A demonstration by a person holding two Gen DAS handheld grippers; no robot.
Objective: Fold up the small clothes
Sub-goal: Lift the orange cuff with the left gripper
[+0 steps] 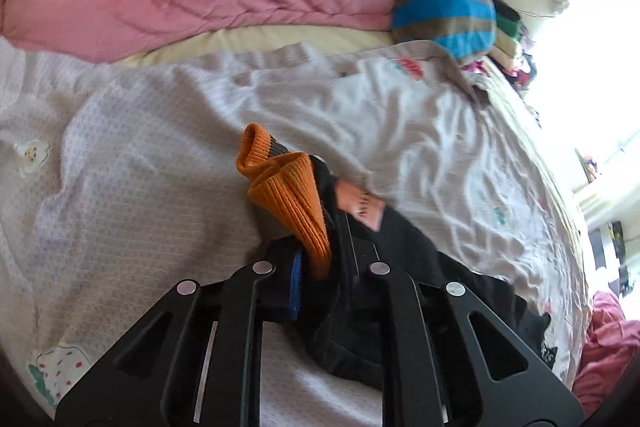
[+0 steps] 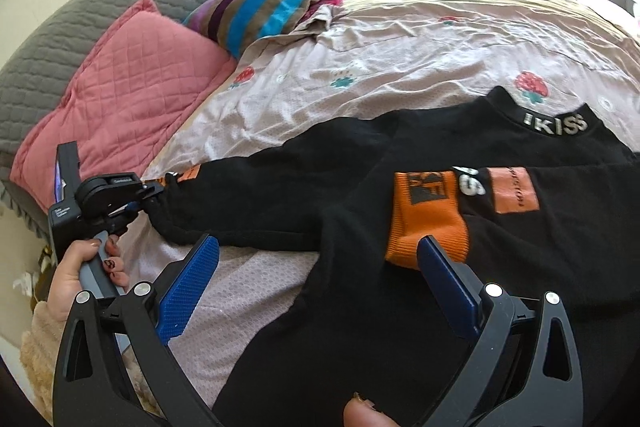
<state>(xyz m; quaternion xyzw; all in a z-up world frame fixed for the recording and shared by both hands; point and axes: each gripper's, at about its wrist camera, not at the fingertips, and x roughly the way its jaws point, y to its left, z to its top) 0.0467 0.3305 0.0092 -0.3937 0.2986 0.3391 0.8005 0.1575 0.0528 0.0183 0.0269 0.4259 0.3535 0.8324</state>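
black sweater (image 2: 360,187) lies spread across the bedspread (image 2: 400,47) below the pink pillow (image 2: 120,87), one orange cuff (image 2: 428,223) folded onto its chest. left gripper (image 1: 316,259) is clamped on the other cuff (image 1: 288,195) — right gripper (image 2: 316,275) hangs wide open over the body, gripping nothing. risk: a one-sided pull could drag the whole sweater and bunch it.
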